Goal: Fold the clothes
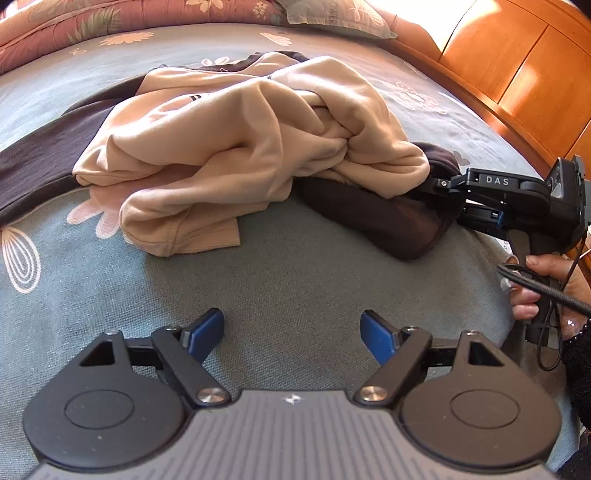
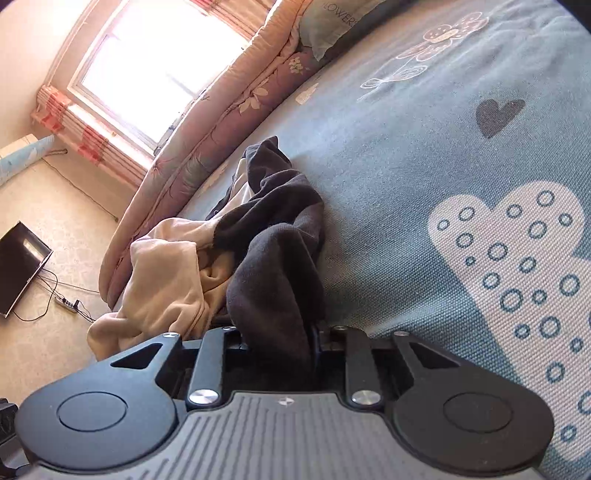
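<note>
The right claw (image 2: 280,343) is clamped on the dark brown sleeve (image 2: 273,273) of a crumpled beige sweatshirt (image 1: 236,147) lying mid-bed. The left claw (image 1: 291,332) hangs apart and empty over the blue bedspread (image 1: 303,258), near the bed's front edge. Pulling by one thin pinch could let the sleeve slip, or drag the whole heap. "DAS" marks the right claw's arm; a pillow (image 2: 332,22) reads "LOWERS".

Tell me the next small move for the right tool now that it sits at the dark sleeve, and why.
Probably draw the right tool gently outward, away from the pile. It has the dark brown fabric sleeve between its jaws, and that sleeve lies bunched under the crumpled beige sweatshirt body on the blue patterned bedspread. The left tool is open and empty, so it could pin the body afterwards.
</note>
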Action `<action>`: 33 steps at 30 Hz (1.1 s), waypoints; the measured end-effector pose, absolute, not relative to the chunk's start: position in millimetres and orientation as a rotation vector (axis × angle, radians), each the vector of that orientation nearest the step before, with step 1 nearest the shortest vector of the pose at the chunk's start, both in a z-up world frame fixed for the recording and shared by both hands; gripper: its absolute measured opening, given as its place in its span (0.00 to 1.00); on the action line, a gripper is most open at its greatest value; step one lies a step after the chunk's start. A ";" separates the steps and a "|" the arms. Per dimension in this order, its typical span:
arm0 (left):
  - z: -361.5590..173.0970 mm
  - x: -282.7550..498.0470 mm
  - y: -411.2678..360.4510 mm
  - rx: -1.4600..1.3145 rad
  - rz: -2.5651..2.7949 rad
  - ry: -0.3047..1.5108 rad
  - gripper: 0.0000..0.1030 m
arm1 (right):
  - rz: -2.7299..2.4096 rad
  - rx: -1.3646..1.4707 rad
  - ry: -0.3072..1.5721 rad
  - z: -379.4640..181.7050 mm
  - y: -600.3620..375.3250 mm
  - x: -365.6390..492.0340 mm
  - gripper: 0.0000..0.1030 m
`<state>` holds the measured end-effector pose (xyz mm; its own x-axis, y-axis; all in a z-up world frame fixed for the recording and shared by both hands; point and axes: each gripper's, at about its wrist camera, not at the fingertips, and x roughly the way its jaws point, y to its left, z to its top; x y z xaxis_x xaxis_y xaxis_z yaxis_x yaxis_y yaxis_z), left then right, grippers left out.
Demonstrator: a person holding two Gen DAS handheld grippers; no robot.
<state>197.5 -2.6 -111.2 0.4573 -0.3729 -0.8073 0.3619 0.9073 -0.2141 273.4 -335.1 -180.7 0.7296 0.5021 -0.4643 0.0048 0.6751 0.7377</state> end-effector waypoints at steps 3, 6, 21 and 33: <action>-111.3 198.1 -1.9 -0.016 -0.454 0.998 0.79 | 0.307 0.805 0.737 -178.4 -334.0 261.7 0.24; -111.9 197.6 -4.1 -0.011 -0.457 0.996 0.82 | 0.301 0.800 0.737 -180.4 -332.6 257.0 0.22; -112.2 195.4 -2.3 -0.013 -0.460 0.993 0.82 | 0.082 0.424 0.712 -106.8 -374.8 253.7 0.09; -112.4 199.4 1.2 -0.035 -0.471 0.992 0.82 | -0.085 0.074 0.579 -28.7 -383.6 265.4 0.09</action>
<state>199.4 1.2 -112.4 0.4553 -0.3976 -0.7966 0.3665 0.8991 -0.2394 265.4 -383.6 -28.7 0.8337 -0.0595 -0.5490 0.1010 0.9938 0.0457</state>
